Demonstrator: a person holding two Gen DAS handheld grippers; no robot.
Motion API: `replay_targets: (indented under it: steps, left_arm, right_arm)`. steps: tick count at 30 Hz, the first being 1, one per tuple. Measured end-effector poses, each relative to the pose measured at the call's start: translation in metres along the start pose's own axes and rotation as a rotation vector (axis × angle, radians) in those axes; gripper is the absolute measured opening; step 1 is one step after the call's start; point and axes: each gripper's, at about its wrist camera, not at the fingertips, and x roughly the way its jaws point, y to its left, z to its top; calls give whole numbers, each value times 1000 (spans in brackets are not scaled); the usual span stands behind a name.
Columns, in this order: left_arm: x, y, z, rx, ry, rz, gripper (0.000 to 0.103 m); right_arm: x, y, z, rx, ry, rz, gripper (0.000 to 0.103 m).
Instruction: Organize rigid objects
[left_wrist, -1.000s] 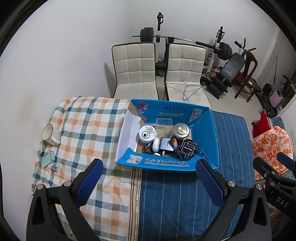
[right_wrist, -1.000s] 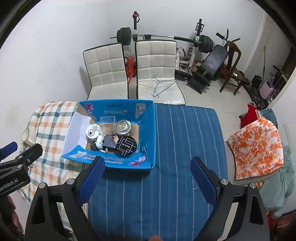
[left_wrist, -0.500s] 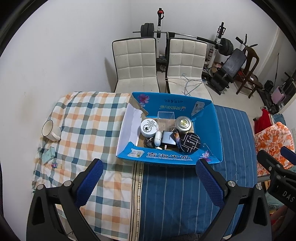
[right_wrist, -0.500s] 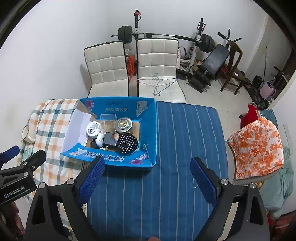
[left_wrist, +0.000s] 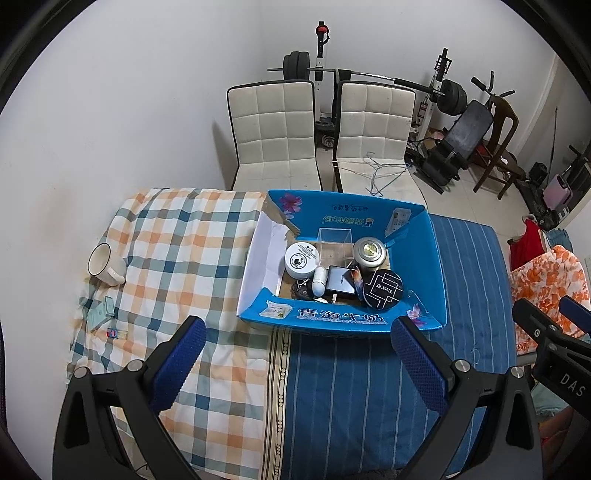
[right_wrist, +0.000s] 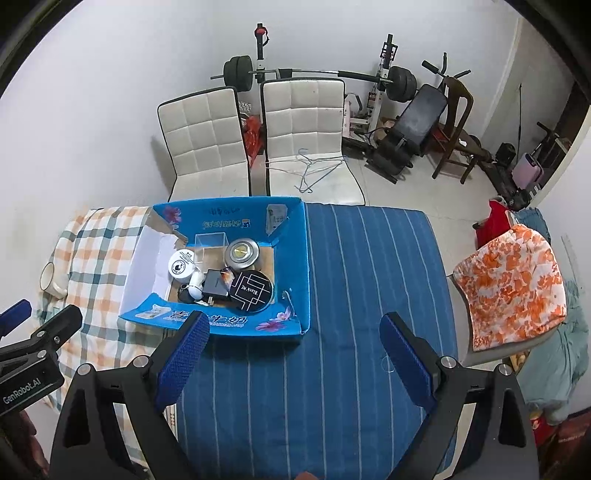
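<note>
A blue cardboard box (left_wrist: 432, 266) (right_wrist: 295, 258) lies open on the bed. Inside it sit a white round jar (left_wrist: 302, 260), a silver tin (left_wrist: 369, 252), a black round case (left_wrist: 383, 288) (right_wrist: 252, 291), a dark power bank (left_wrist: 340, 282), a white capsule (left_wrist: 319, 280), keys (left_wrist: 300, 288) and a clear plastic box (left_wrist: 334, 242). A white mug (left_wrist: 105, 265) and small packets (left_wrist: 99, 313) lie on the checked cloth at the left. My left gripper (left_wrist: 298, 352) hangs open above the bed, short of the box. My right gripper (right_wrist: 293, 350) is open too, over the blue sheet.
A checked cloth (left_wrist: 177, 258) covers the bed's left half and a blue striped sheet (right_wrist: 369, 280) the right. Two white chairs (left_wrist: 273, 129) stand behind the bed with wire hangers (left_wrist: 376, 173). Gym equipment (left_wrist: 458, 122) fills the back right. An orange floral cloth (right_wrist: 513, 284) lies to the right.
Both grippers have drawn back and risen slightly, so the box sits a little farther off in each view. Nothing in the box has moved.
</note>
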Motion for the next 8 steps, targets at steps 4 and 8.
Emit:
replay_targets:
  steps: [4, 8]
  left_arm:
    - [-1, 1, -1, 0, -2, -7, 103]
    - [1, 0, 0, 9, 2, -22, 103]
  right_arm:
    - [1, 1, 0, 1, 3, -3, 96]
    - [3, 2, -2, 9, 4, -10, 96]
